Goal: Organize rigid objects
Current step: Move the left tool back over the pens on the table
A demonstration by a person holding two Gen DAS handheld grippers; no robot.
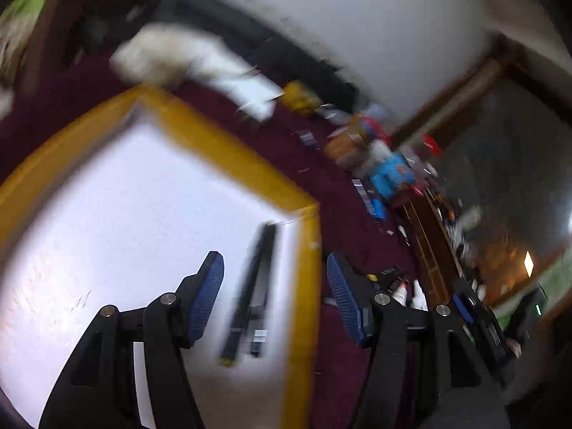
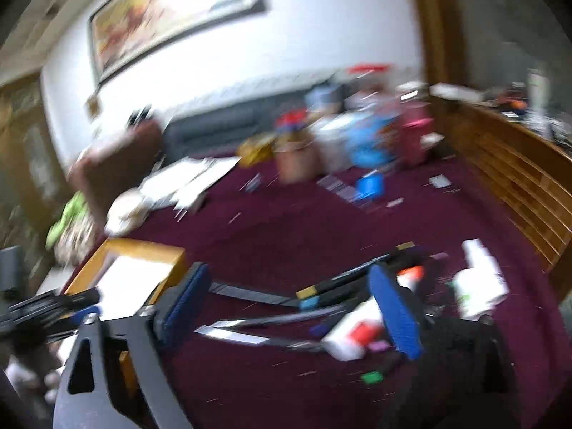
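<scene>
We find the left gripper (image 1: pixel 275 296) spread wide and empty above a yellow-rimmed white tray (image 1: pixel 232 153); a black bar-shaped object (image 1: pixel 252 293), blurred, lies inside by the rim. The right gripper (image 2: pixel 293 307) is likewise spread and empty over scattered black strips (image 2: pixel 343 279) and white bottles (image 2: pixel 481 279) on maroon carpet (image 2: pixel 293 228).

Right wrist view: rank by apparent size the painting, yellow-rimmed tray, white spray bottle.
1. Painting
2. Tray, partly hidden by the fingers
3. Spray bottle
Motion blur and differing distances make true sizes unsure.
</scene>
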